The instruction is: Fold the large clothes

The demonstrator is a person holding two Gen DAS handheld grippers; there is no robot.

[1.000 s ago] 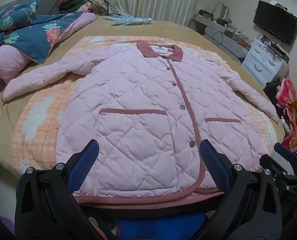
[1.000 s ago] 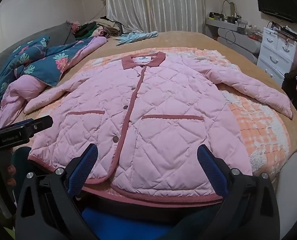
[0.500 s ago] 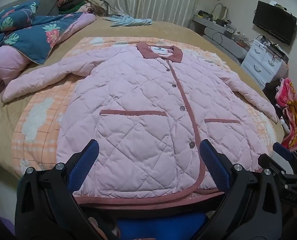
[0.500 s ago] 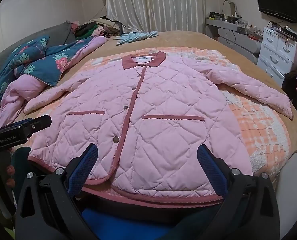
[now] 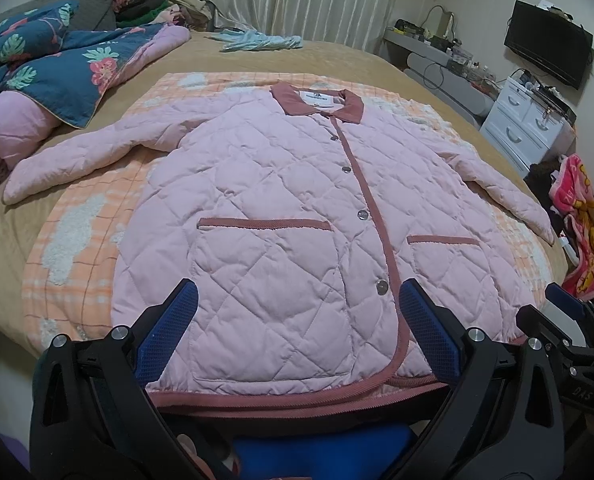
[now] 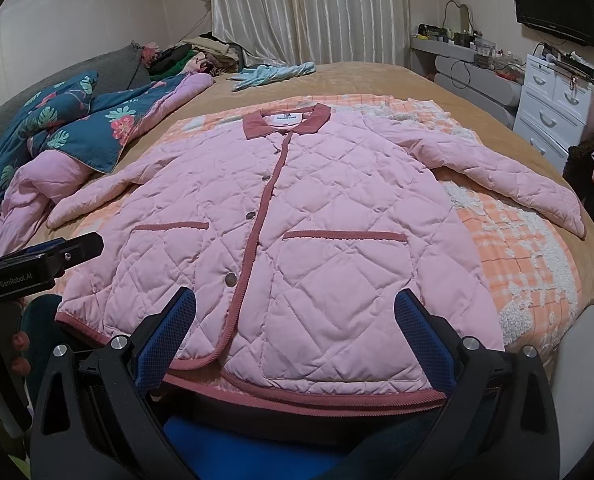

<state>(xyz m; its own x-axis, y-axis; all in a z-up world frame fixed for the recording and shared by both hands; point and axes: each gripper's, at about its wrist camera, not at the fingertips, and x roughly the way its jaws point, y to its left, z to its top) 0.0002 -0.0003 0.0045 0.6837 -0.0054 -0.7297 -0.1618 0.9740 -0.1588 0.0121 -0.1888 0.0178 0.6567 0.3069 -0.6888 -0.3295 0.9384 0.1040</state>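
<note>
Almost nothing has shifted over the last second: the pink quilted jacket (image 5: pixel 281 208) still lies flat, buttoned and face up on the bed (image 5: pixel 337 60), sleeves spread. The left gripper (image 5: pixel 297 312) and right gripper (image 6: pixel 295 312) hover at its hem, jaws wide and empty. Folding has not begun, I judge.

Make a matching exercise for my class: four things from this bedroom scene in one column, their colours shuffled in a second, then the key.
Things:
1. quilted jacket
2. jacket collar
3. drawer unit
4. floral quilt

Colours:
A. white
B. dark teal with pink flowers
C. pale pink
D. dusty rose

Pairs: 1-C, 2-D, 3-A, 4-B
</note>
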